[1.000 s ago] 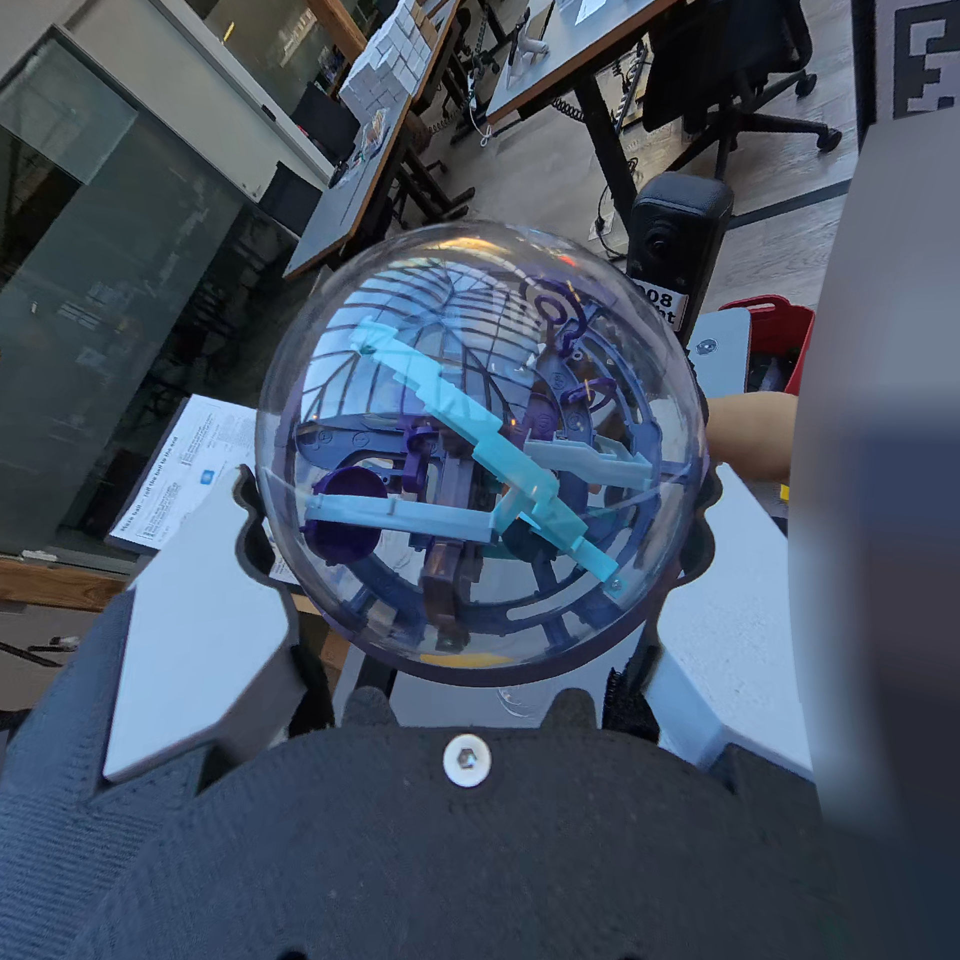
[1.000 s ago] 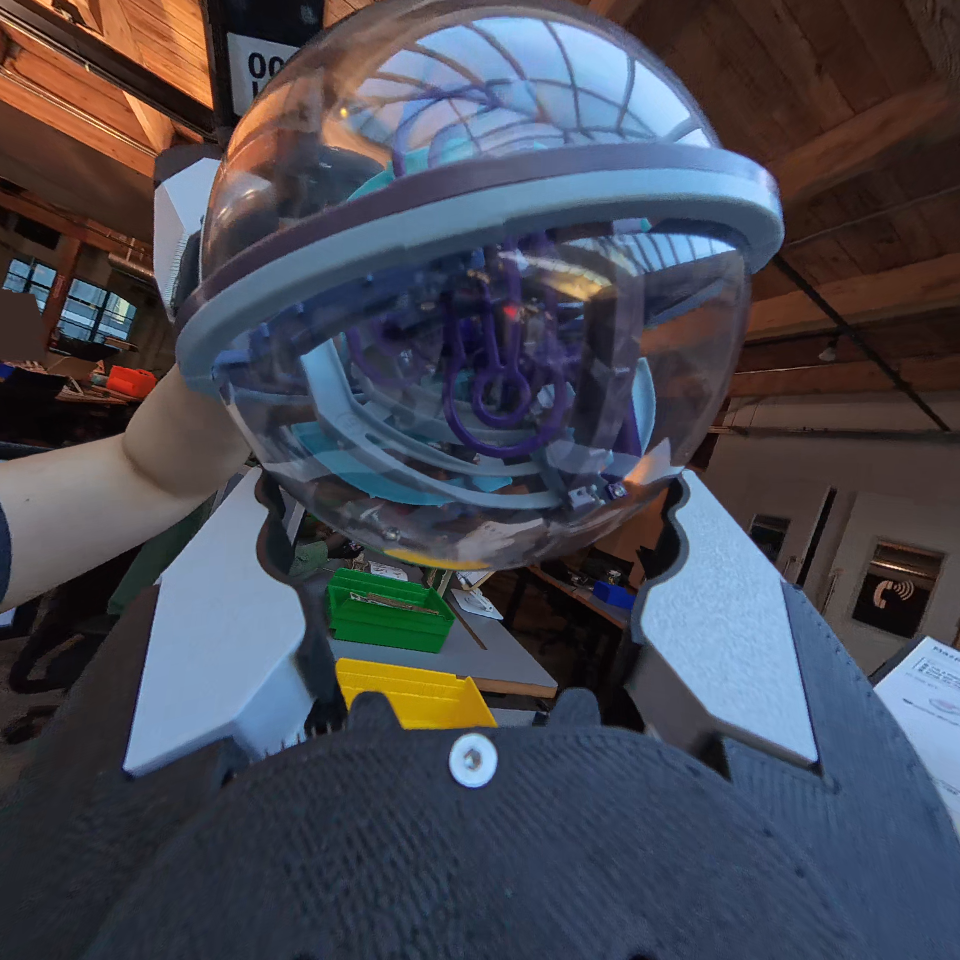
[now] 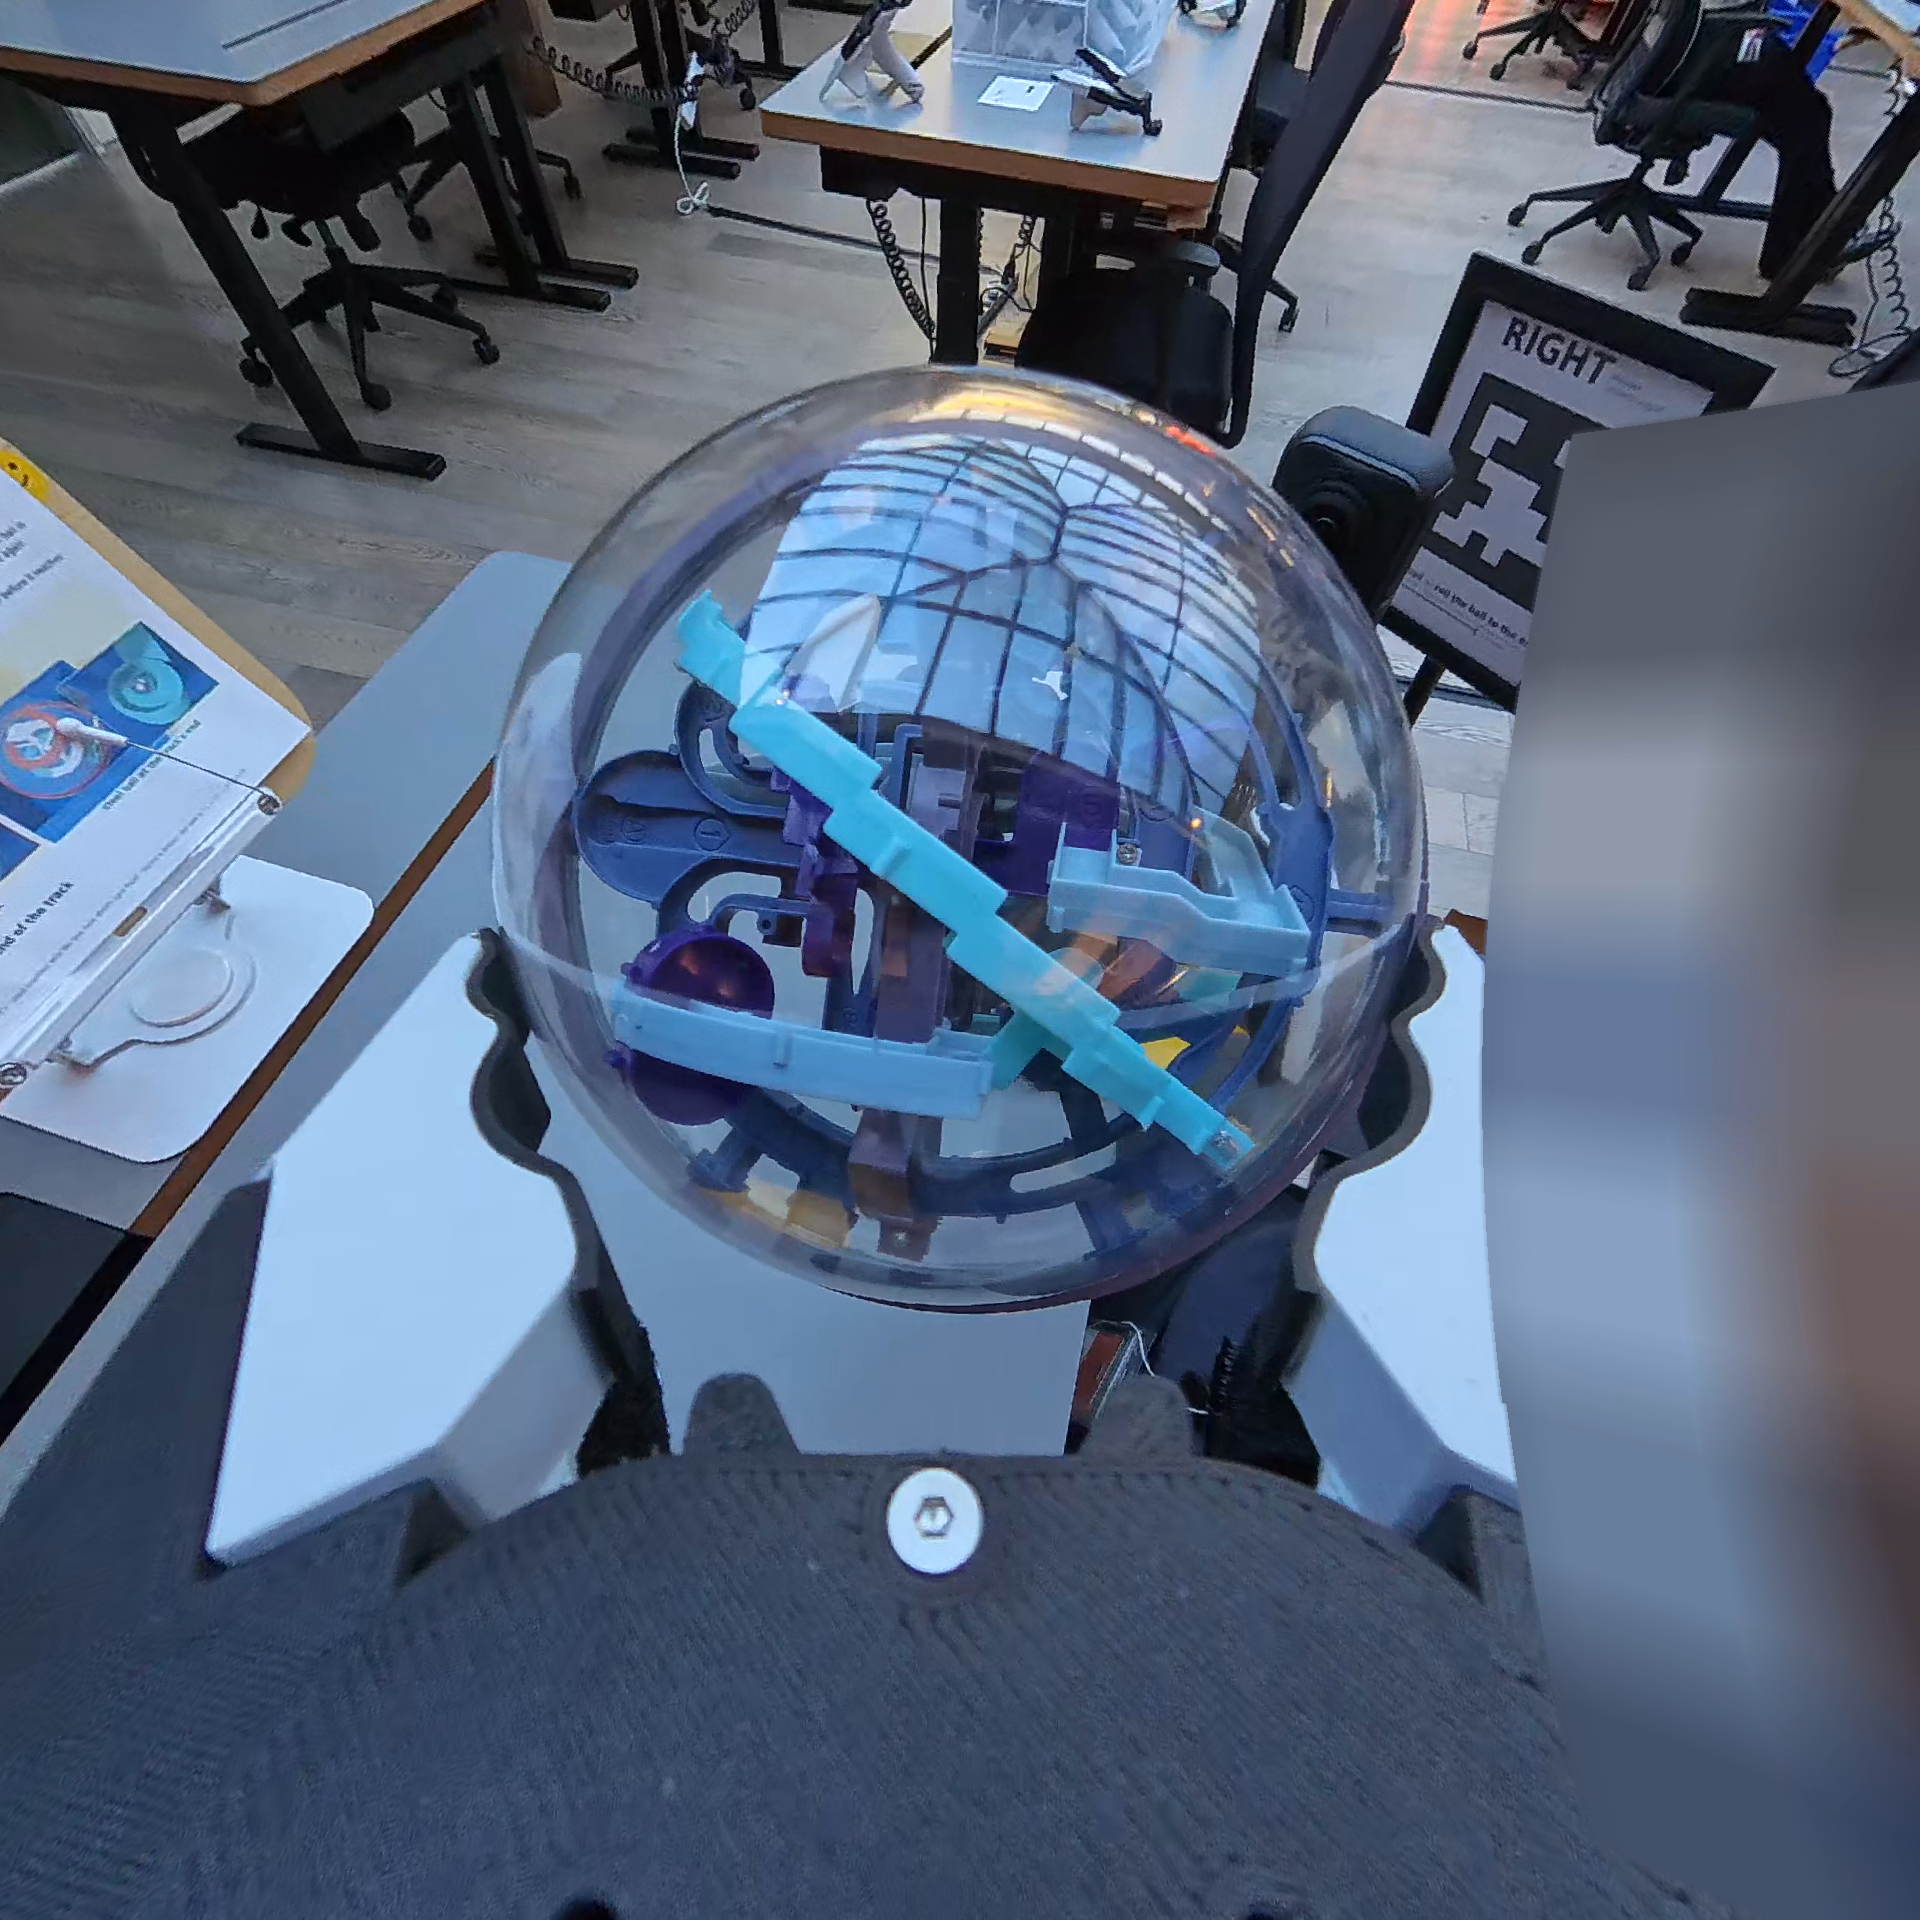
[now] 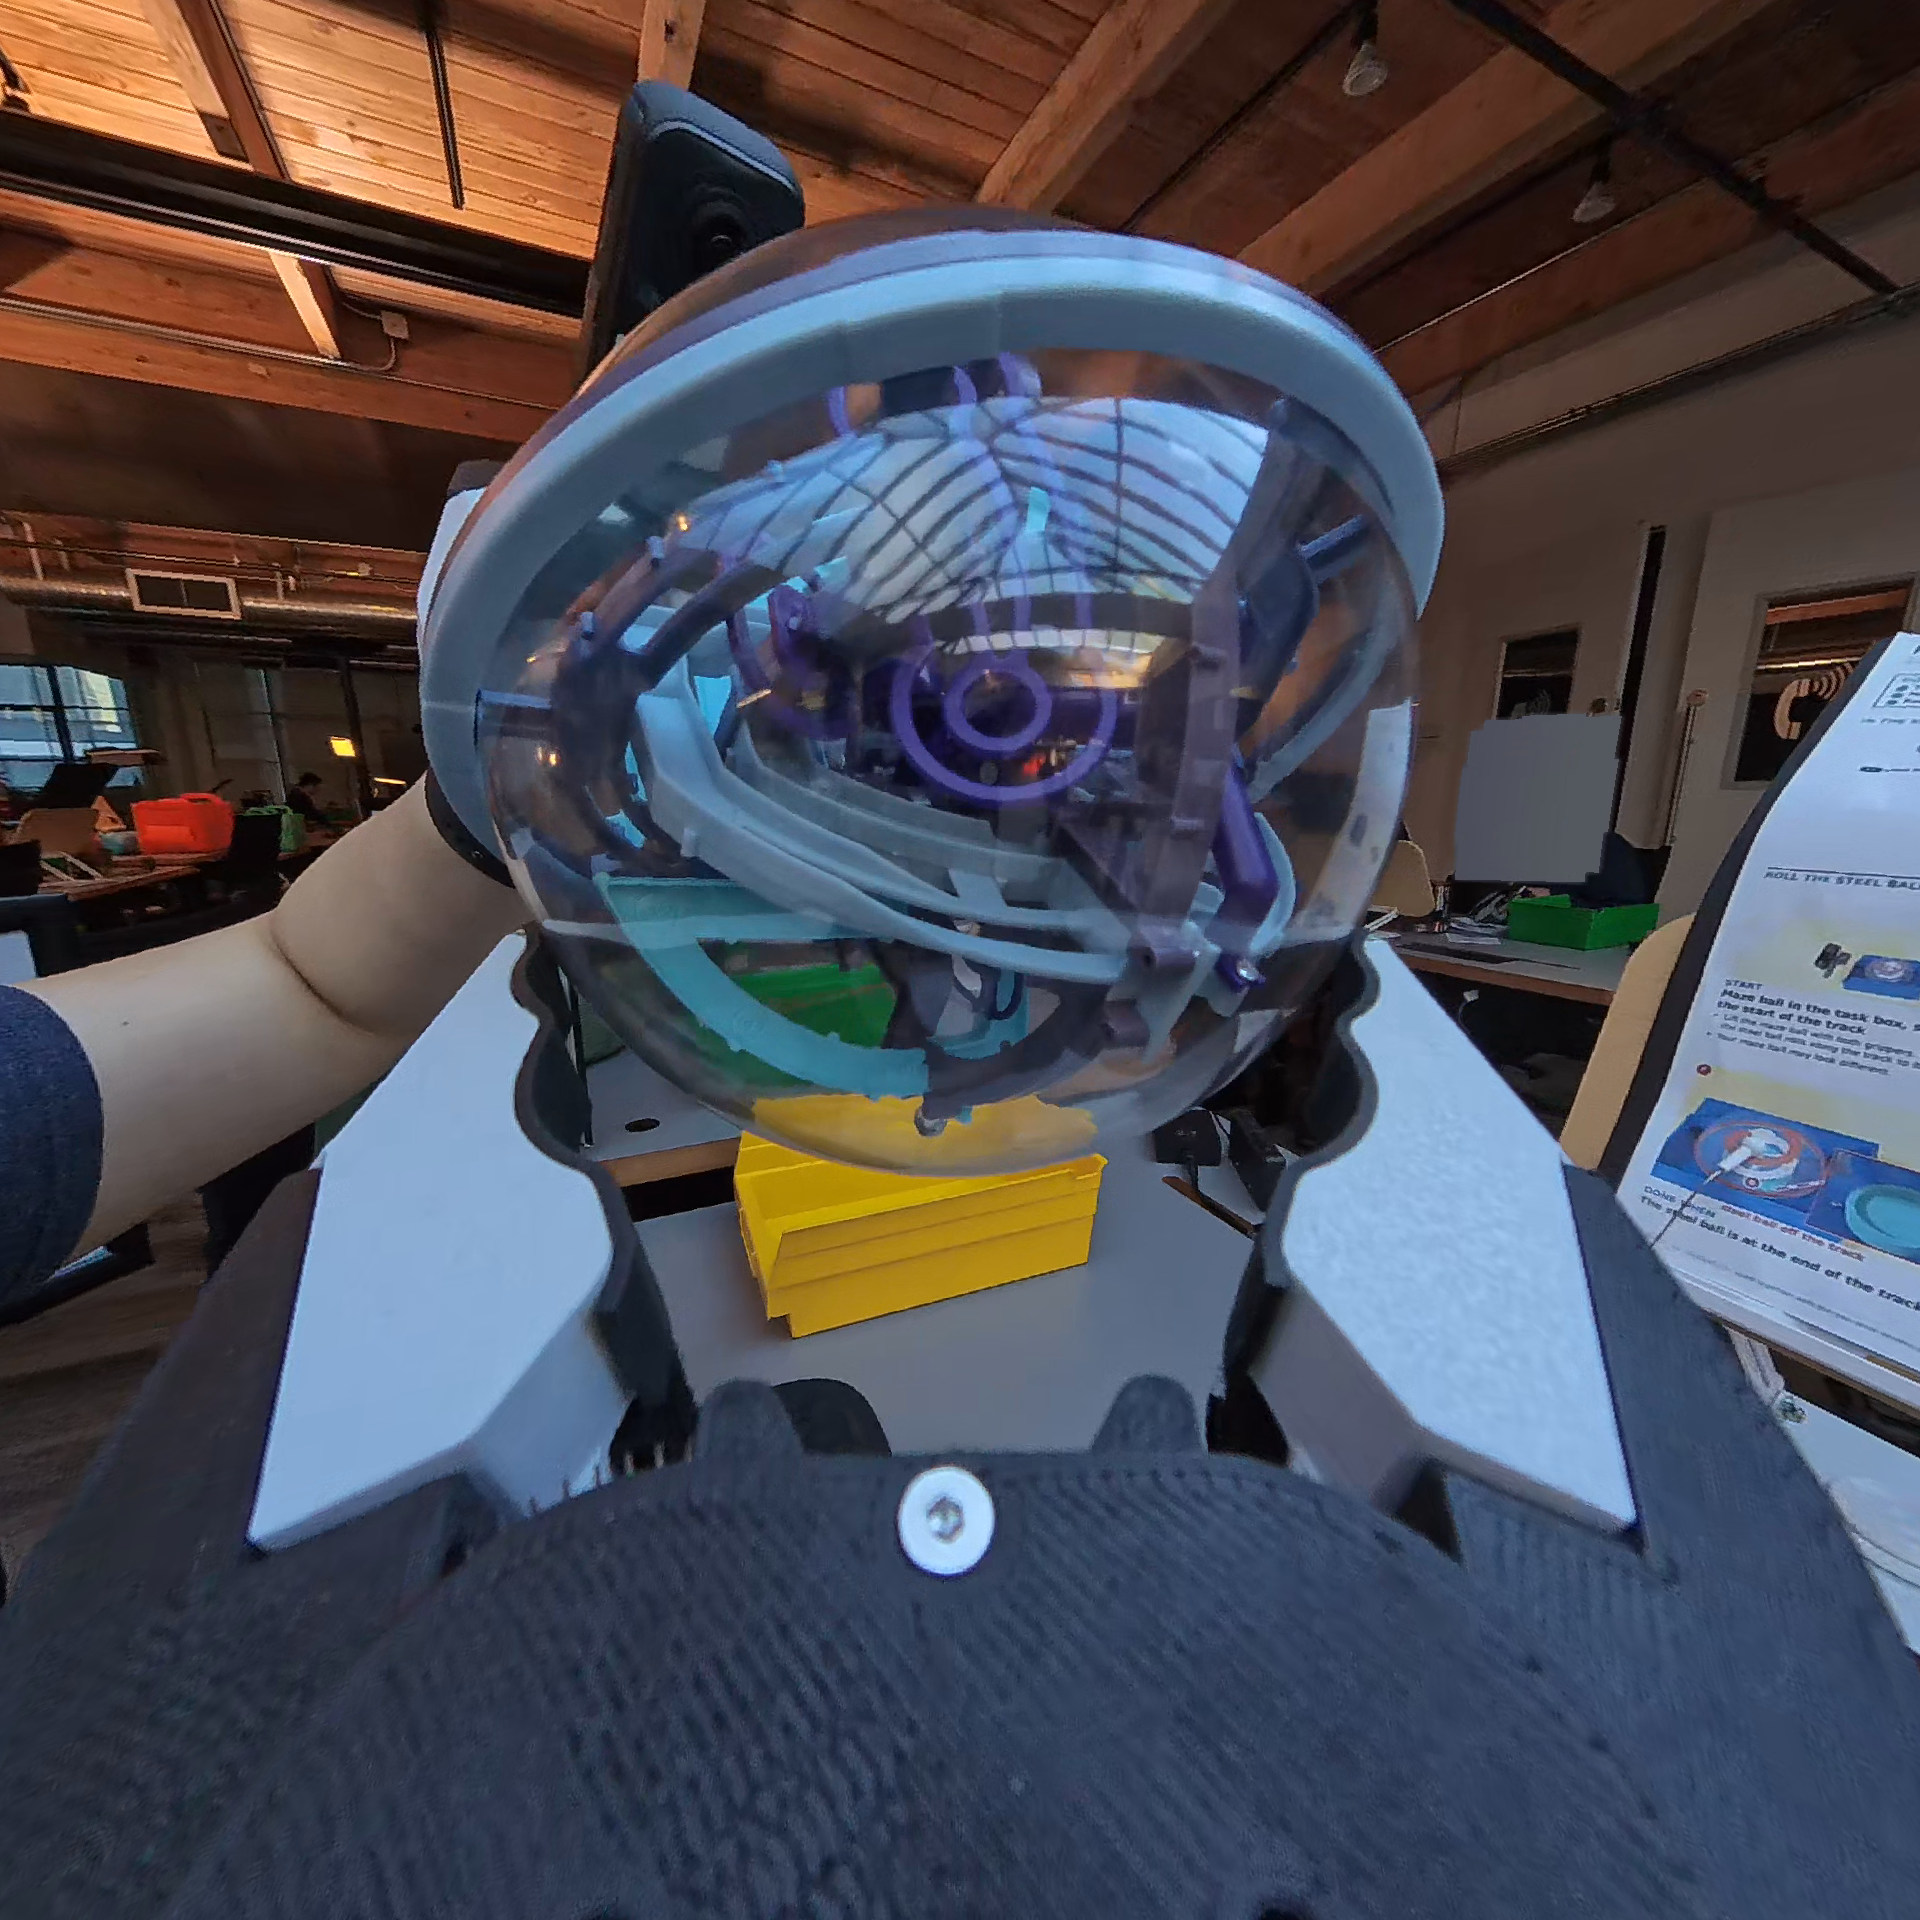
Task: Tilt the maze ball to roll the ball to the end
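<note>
The clear plastic maze ball [image 3: 956, 842], a transparent sphere filled with pale blue, teal, dark blue and purple track pieces, is held up in the air between both tools, clear of the grey table [image 3: 416, 707] seen beneath it. In the left wrist view the left hand-held gripper [image 3: 956, 1039] is seen pinching the sphere, its two white fingers [image 3: 416, 1195] with black inner pads pressed against the shell at 9 and 3 o'clock, below the sphere's widest line. A long teal track is seen running across the inside from 11 o'clock down to 4 o'clock. In the right wrist view the right hand-held gripper [image 4: 940, 1049] is likewise clamped on the maze ball [image 4: 935, 707], its white fingers [image 4: 447, 1195] touching the lower half at 8 and 4 o'clock; a grey equatorial ring [image 4: 1039, 312] is shown tilted across the top of the sphere. The small ball inside cannot be made out in either view. A yellow plastic bin [image 4: 914, 1226] is seen on the table at 6 o'clock below the sphere, a printed instruction sheet on a stand [image 4: 1787, 1039] at 3 o'clock, and a bare forearm [image 4: 260, 997] at 9 o'clock. In the left wrist view another illustrated sheet [image 3: 94, 790] is shown at 9 o'clock.
</note>
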`<action>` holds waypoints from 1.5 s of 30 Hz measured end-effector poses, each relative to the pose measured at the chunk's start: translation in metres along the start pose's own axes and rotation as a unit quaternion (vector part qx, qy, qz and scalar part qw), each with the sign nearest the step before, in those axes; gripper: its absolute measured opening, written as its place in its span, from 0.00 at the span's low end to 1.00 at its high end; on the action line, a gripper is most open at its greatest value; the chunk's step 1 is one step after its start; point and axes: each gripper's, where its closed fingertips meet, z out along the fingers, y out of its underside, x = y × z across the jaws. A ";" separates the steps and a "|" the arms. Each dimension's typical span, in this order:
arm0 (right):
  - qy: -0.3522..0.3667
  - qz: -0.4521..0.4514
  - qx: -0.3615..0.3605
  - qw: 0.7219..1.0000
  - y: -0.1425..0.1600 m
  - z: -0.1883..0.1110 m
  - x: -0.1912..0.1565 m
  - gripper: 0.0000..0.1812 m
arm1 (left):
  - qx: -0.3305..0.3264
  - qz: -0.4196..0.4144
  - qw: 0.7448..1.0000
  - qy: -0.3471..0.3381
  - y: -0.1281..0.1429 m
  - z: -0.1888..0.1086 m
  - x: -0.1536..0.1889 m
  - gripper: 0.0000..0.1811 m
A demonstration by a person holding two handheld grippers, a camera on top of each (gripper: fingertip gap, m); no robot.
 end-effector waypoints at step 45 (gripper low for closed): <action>-0.037 -0.386 -0.019 0.922 -0.204 0.004 -0.136 0.78 | 0.167 0.320 0.929 -0.077 -0.138 -0.116 0.170 0.87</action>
